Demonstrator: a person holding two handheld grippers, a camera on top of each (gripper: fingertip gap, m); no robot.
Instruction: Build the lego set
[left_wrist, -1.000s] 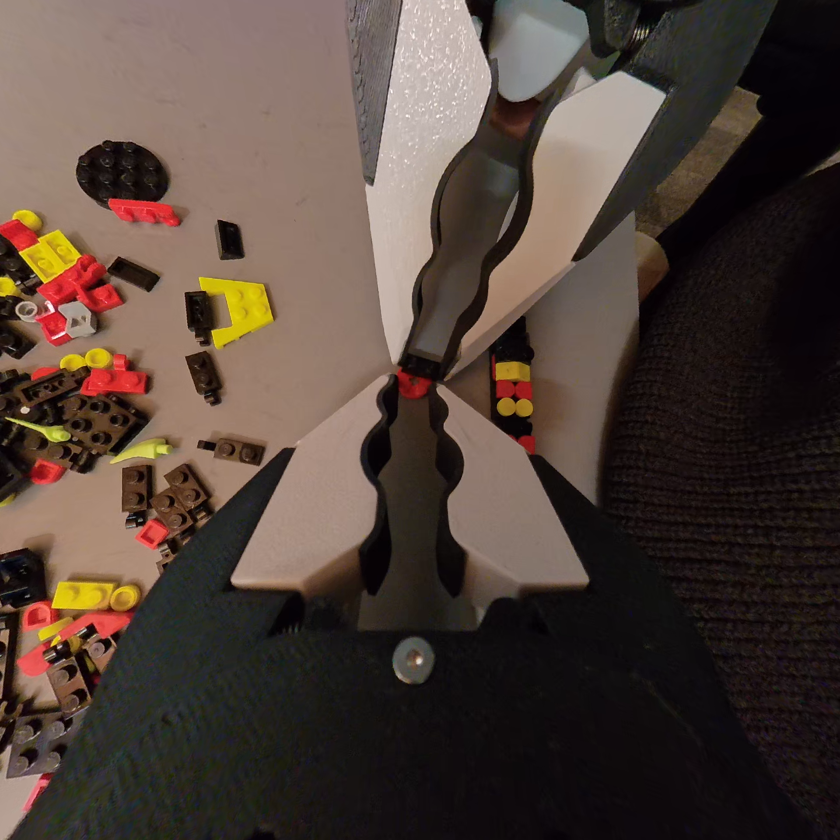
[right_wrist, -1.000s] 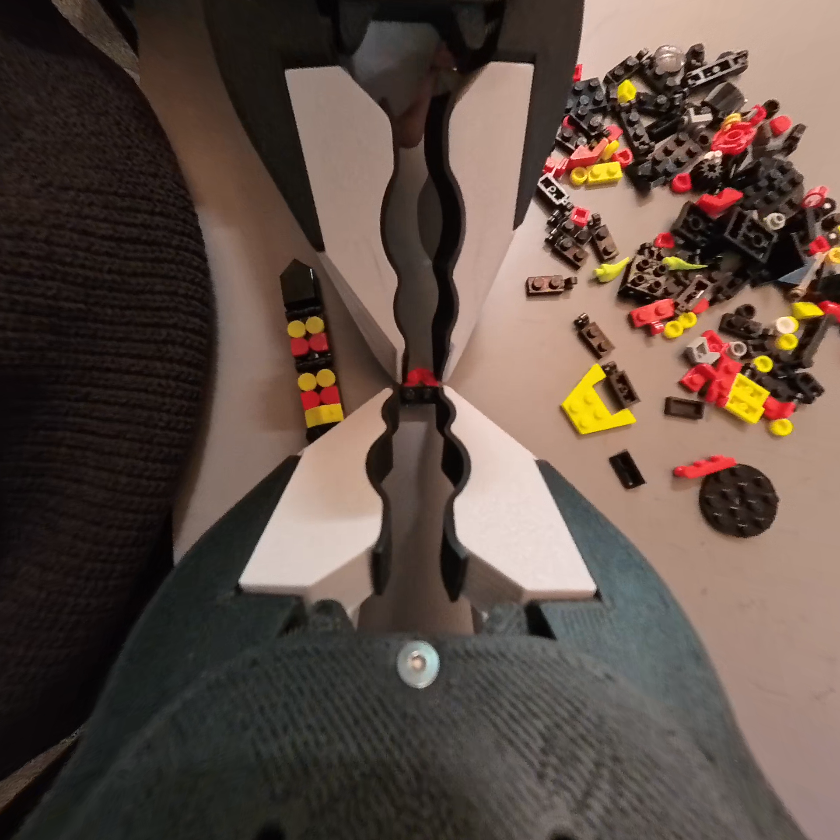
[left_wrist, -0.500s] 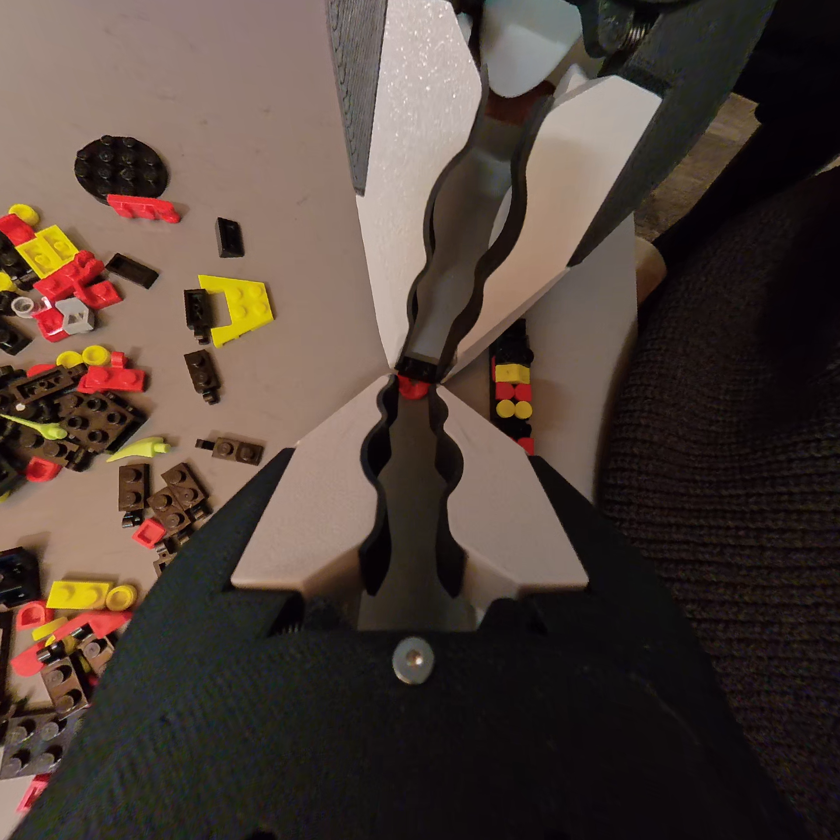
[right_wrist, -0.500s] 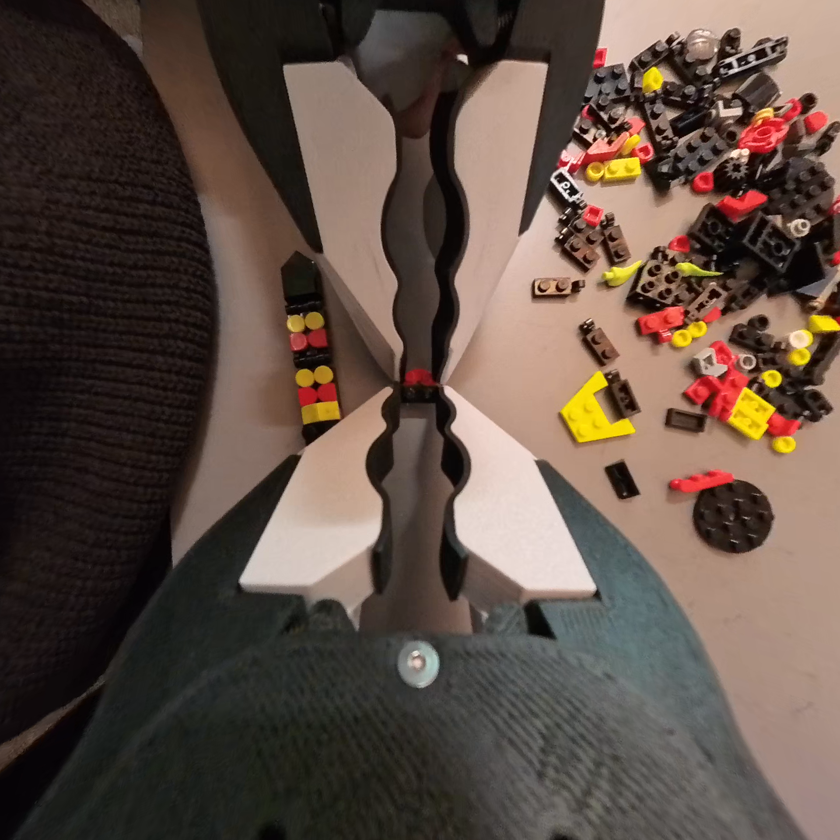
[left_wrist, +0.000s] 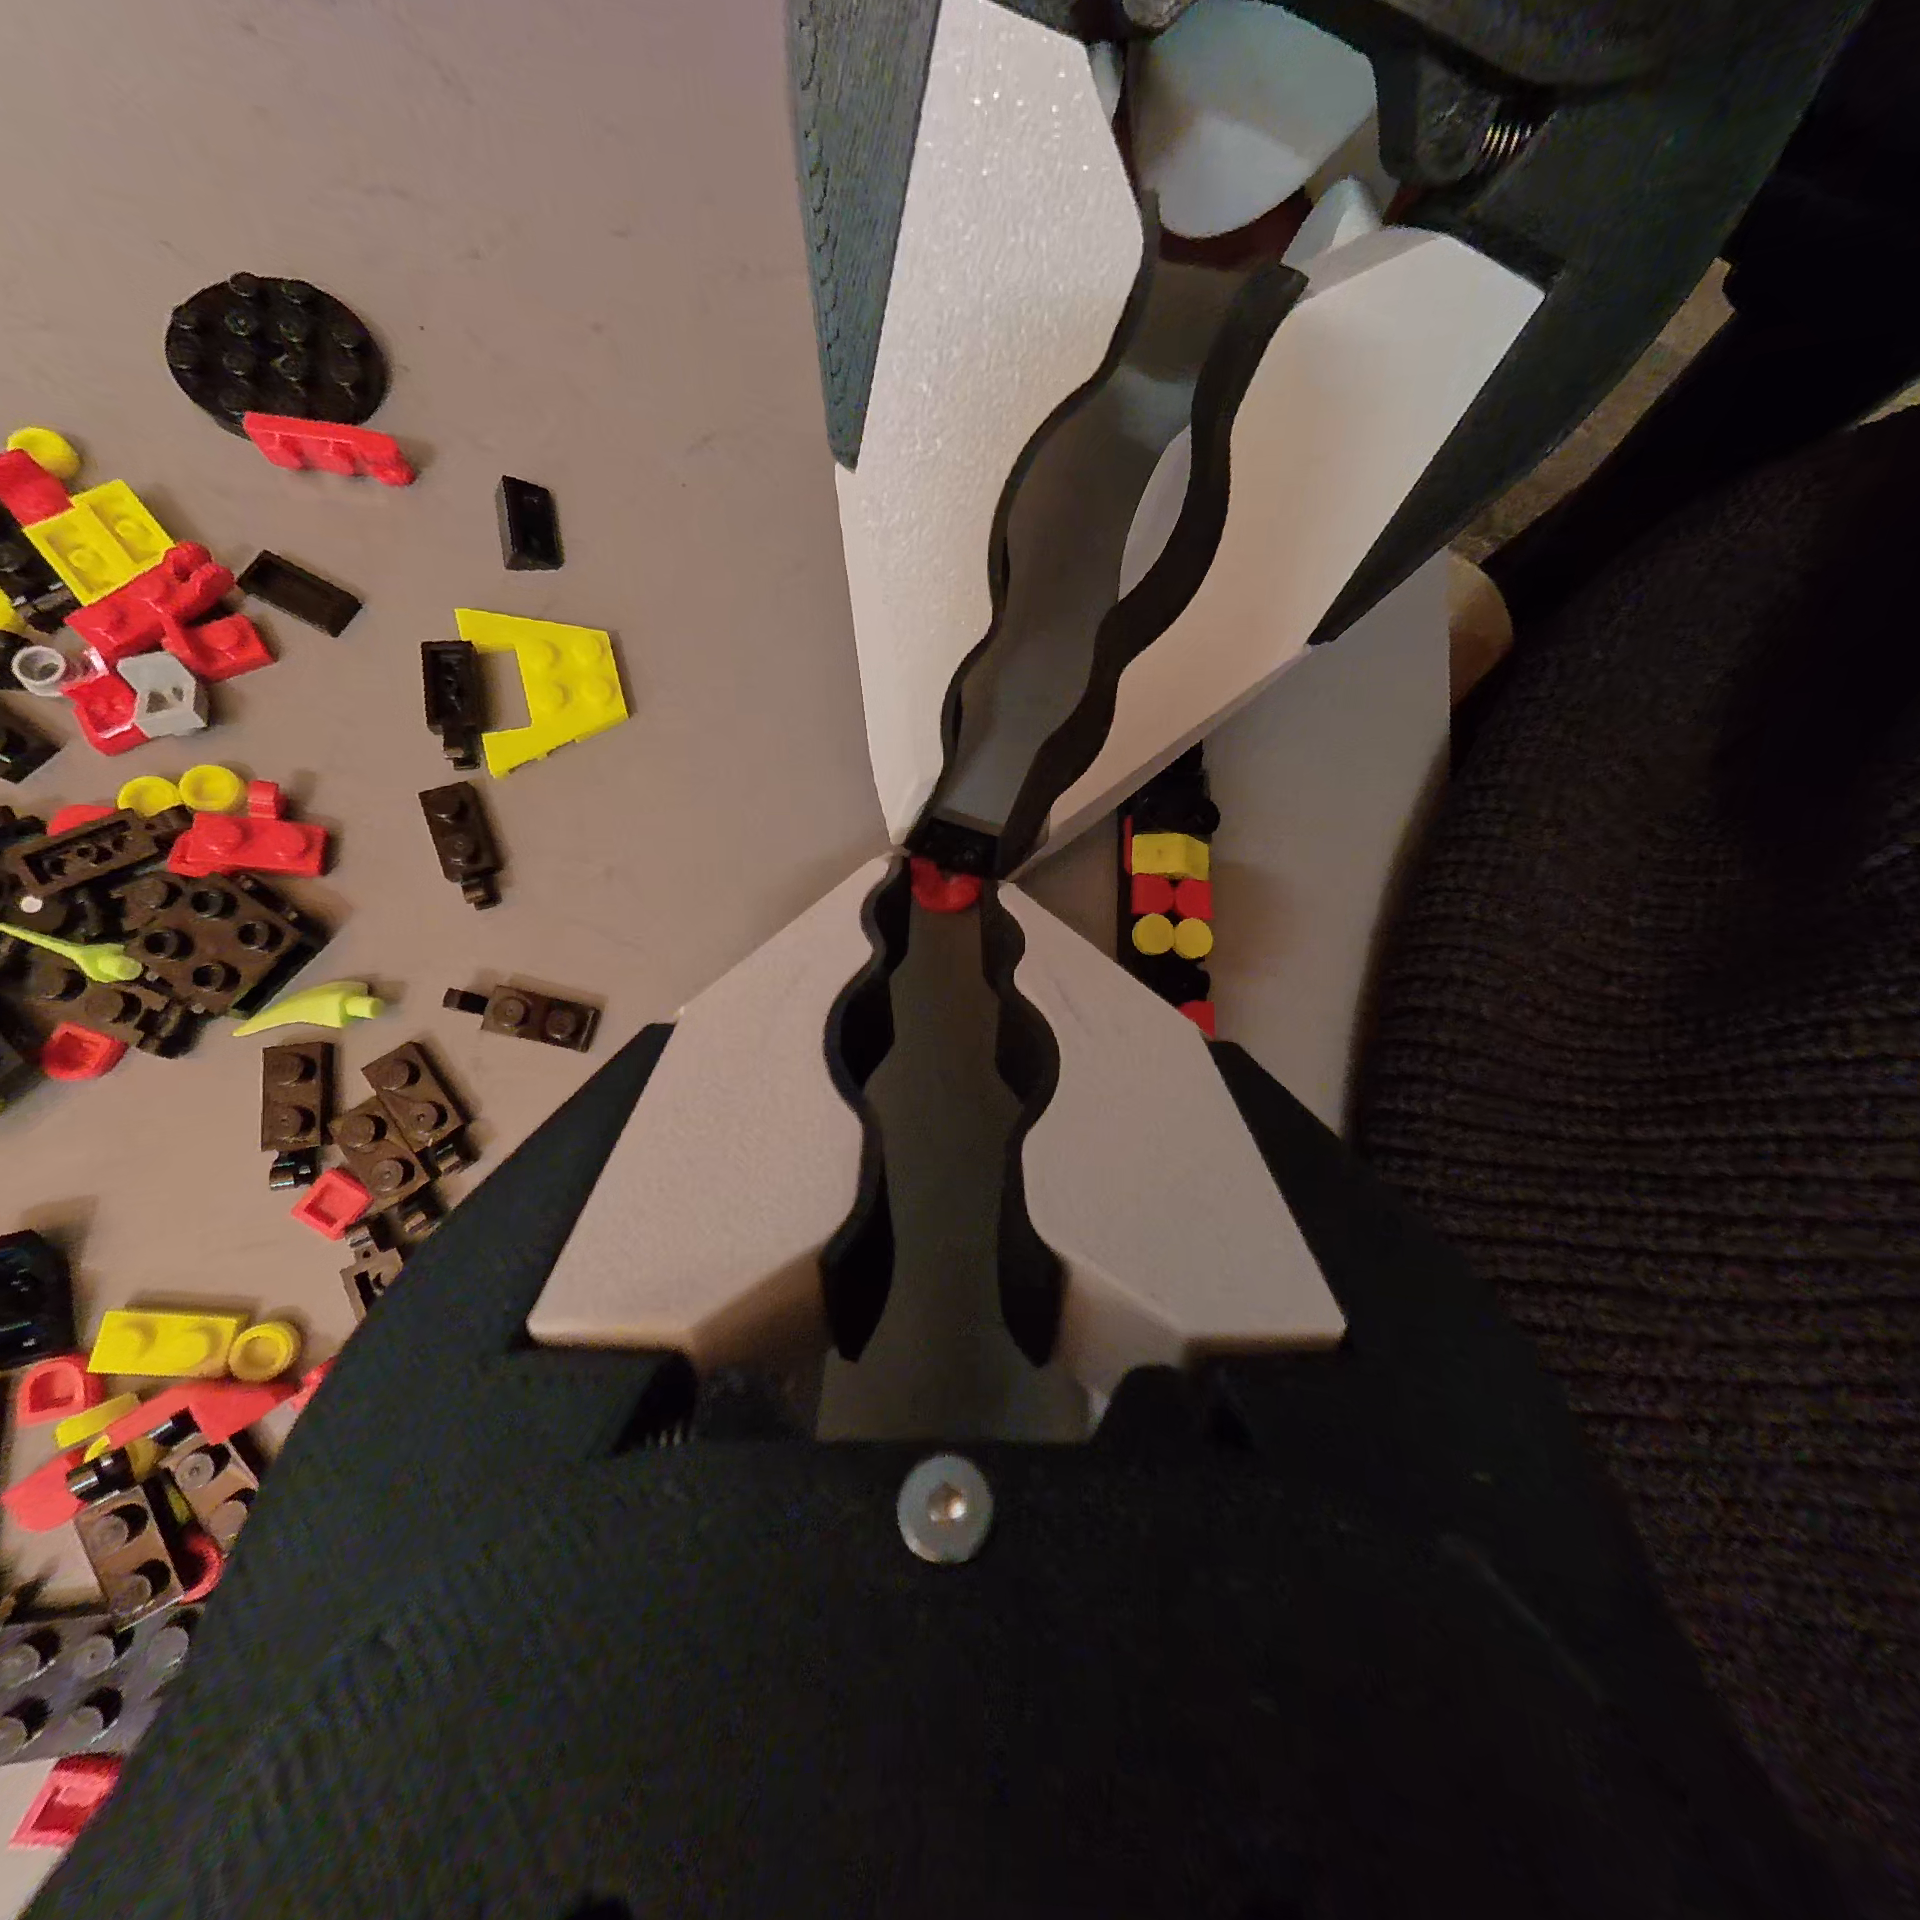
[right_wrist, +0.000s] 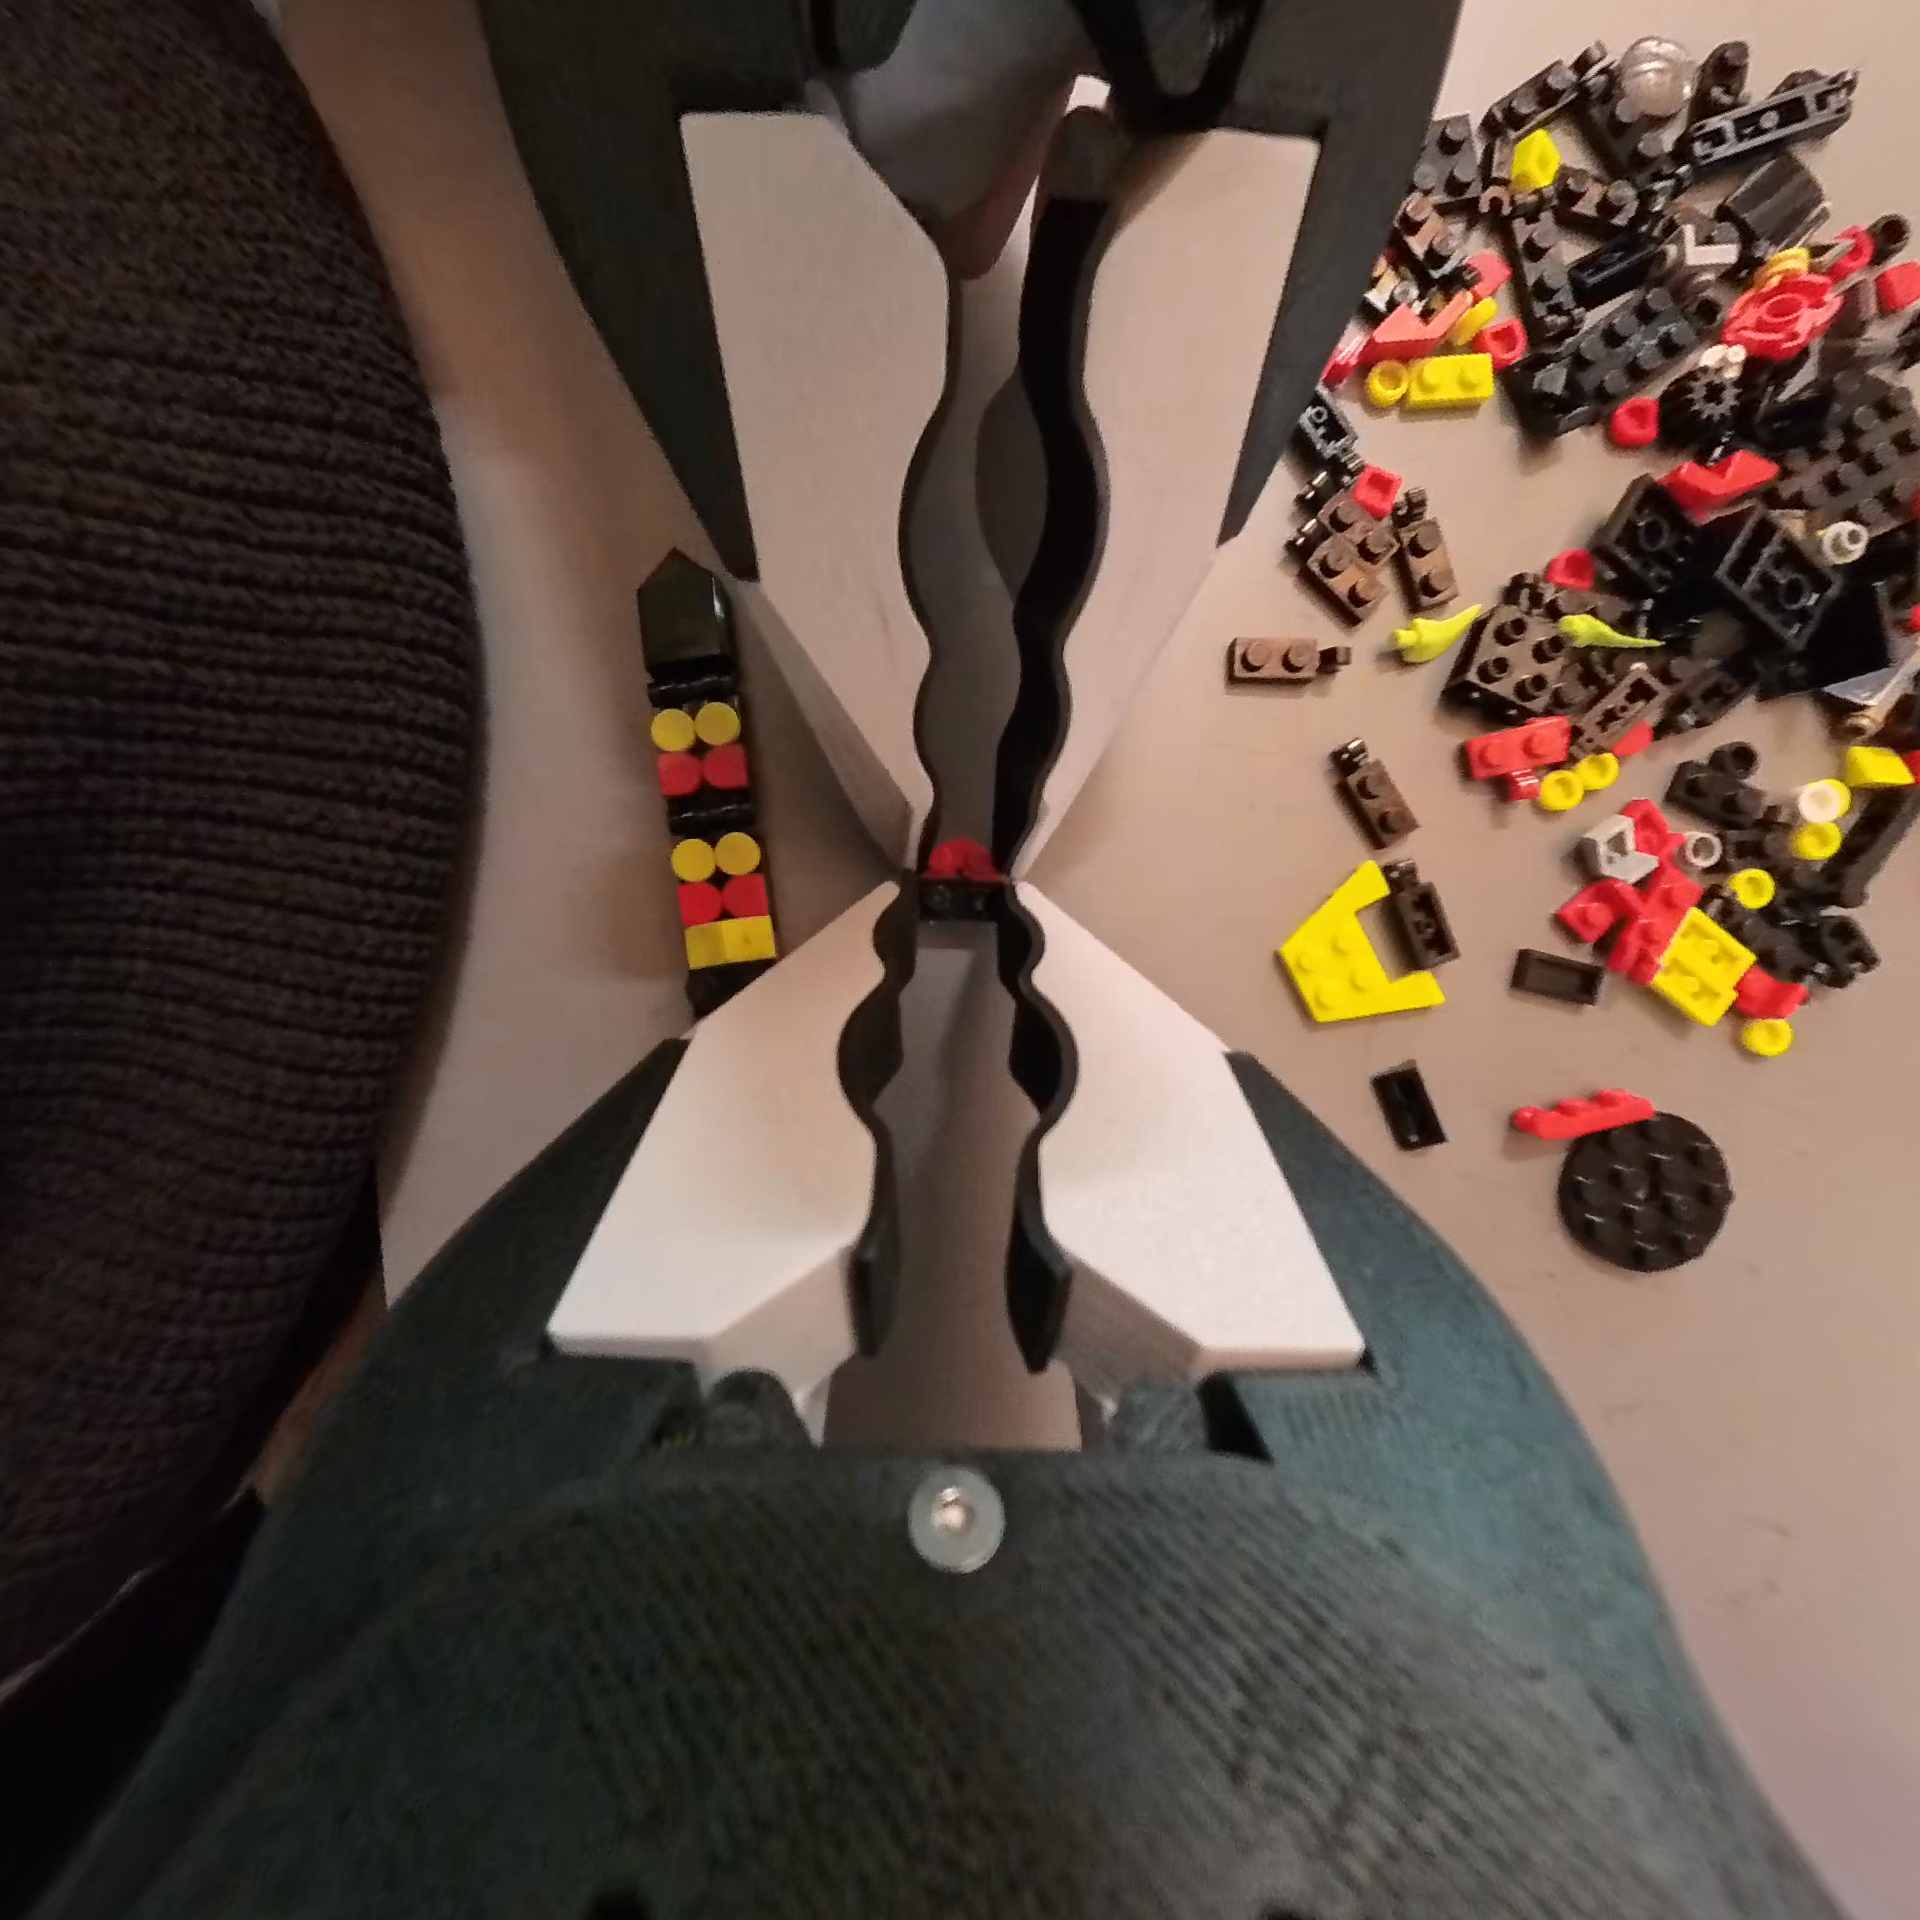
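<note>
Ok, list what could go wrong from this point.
1. The left hand-held gripper pinches the small red piece only at its fingertips; pressing could flick it out.
2. The right hand-held gripper grips the black piece just as shallowly; off-line studs may not seat.
3. A dropped piece could vanish among the loose bricks.

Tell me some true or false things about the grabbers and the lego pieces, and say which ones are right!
1. The left gripper pinches a small red piece. True.
2. The right gripper is wide open and empty. False: it is shut on a small black piece.
3. The two held pieces meet tip to tip. True.
4. The round black plate is stacked on the striped build. False: it lies apart on the table, beside a red piece.
5. The yellow wedge plate is held up in the air. False: it lies on the table.
</note>
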